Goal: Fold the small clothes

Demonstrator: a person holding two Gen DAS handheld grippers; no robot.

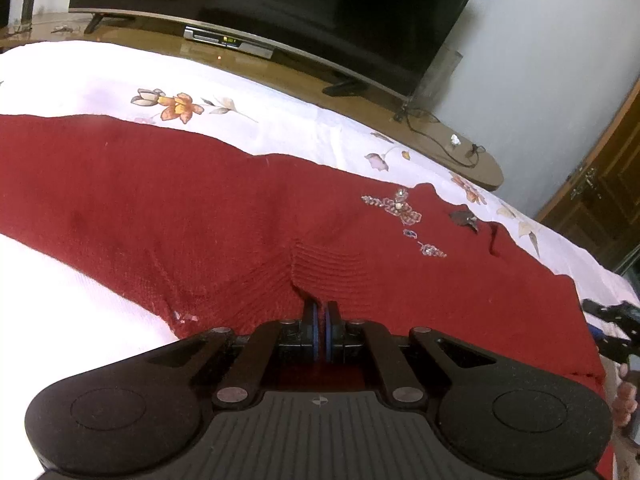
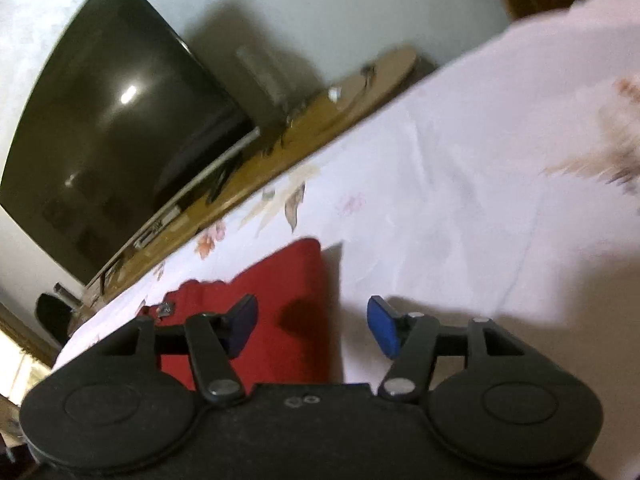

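Observation:
A dark red knitted sweater [image 1: 160,200] with a beaded flower motif [image 1: 400,210] lies spread across a white floral bedsheet [image 1: 280,120]. My left gripper [image 1: 321,308] is shut, and a ribbed fold of the sweater is pinched at its tips. In the right wrist view, one end of the red sweater [image 2: 288,300] lies on the bedsheet [image 2: 460,200]. My right gripper [image 2: 311,308] hovers over that end, open, with nothing between its blue pads [image 2: 382,326]. The right gripper [image 1: 612,328] also shows at the left wrist view's right edge.
A large dark television [image 1: 280,0] stands on a wooden stand [image 1: 280,72] beyond the bed's far edge, with a set-top box [image 1: 228,42] and cables. A wooden door [image 1: 600,200] is at the right. A person's fingers [image 1: 624,396] show at the right edge.

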